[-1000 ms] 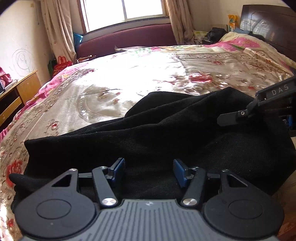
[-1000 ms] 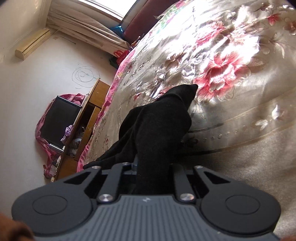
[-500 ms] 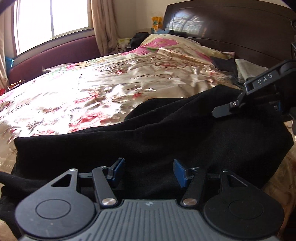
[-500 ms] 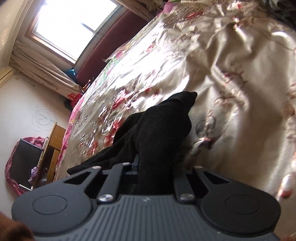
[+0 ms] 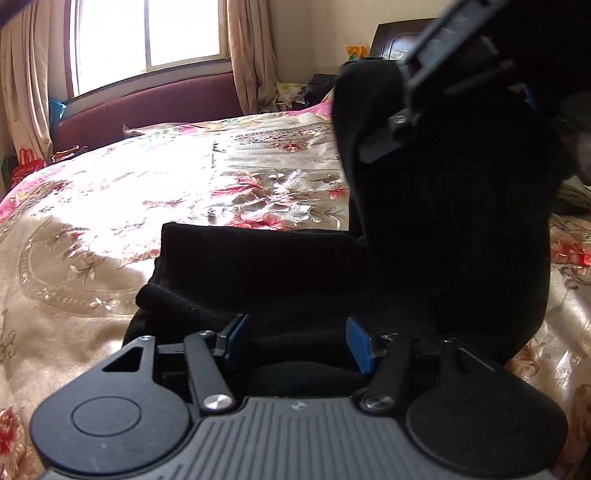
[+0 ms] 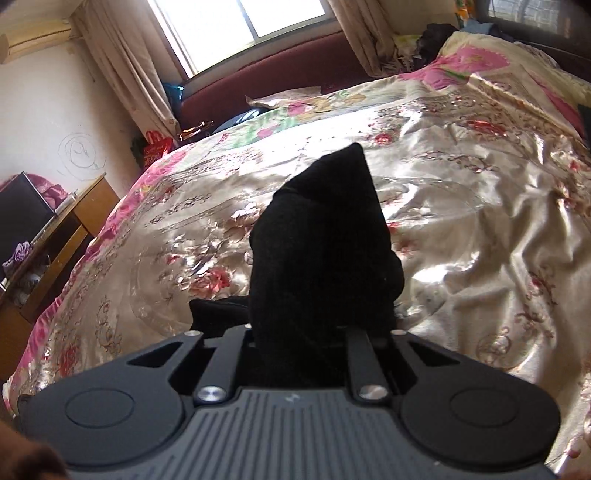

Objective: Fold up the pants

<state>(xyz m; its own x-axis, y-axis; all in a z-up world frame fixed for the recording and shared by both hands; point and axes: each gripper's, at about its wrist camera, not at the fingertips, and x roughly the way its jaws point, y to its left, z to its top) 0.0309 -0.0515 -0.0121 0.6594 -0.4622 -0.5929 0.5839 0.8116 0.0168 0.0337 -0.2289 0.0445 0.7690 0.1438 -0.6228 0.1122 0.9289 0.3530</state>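
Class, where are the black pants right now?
The black pants lie on the floral bedspread, one end raised at right by the right gripper.

left gripper | black, blue pads (silver screws) | ribbed grey housing

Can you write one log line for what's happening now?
step: folding | right gripper: shut on pants, lifted | left gripper: open | bedspread

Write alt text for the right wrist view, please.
The right gripper is shut on a bunched end of black pants, which rises as a peak above a shiny floral bedspread. A bright window and curtains stand behind.
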